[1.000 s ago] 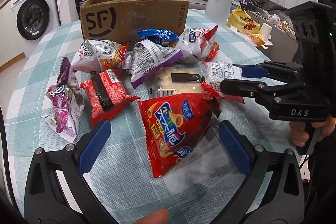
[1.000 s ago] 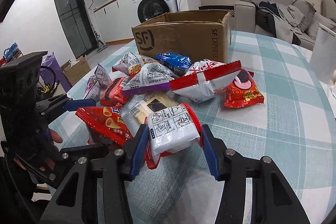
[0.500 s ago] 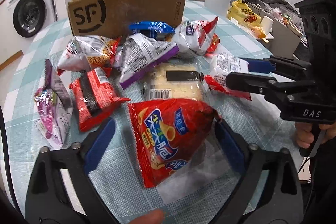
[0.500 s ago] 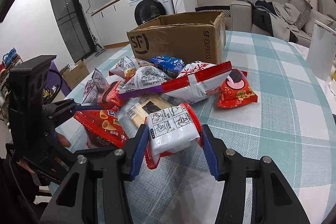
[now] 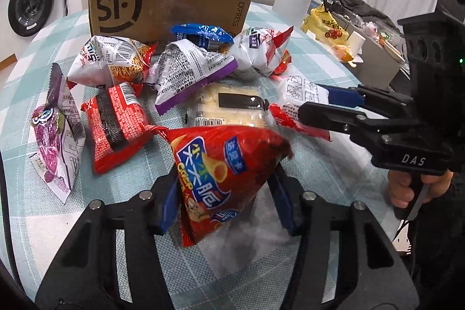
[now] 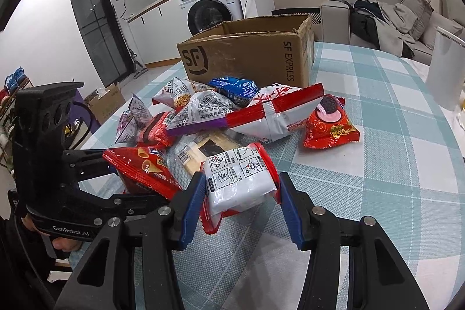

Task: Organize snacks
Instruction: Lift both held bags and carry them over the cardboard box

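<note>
My left gripper point(image 5: 226, 202) has just been closing, and its blue pads now press both flanks of the red crisp bag point(image 5: 223, 170), which sits at the near edge of the snack pile on the checked tablecloth point(image 5: 26, 211). The squeeze lands on the puffed lower half, so I judge a slow, straight lift is best; a jerk could let the slick film slide out or crush what's inside. The cardboard box point(image 5: 171, 5) stands open-topped behind the pile, and I take it as the likely place to drop things. To carry there I should rise clear of the purple grape bag point(image 5: 55, 135) and red noodle pack point(image 5: 116, 124) on the left before swinging over. My right gripper point(image 6: 241, 202) pinches the white-and-red packet point(image 6: 241, 182) by its sides, its near end between the pads; same advice, lift level, and keep the two tools apart since they sit close side by side. Hard to read: the box interior is hidden from both views, so I cannot tell what is already in it. The pale flat pack point(image 5: 229, 106) in the middle is half buried under neighbours. The crisp bag's far corner smears with motion, and whether its base has left the cloth I cannot tell.
</note>
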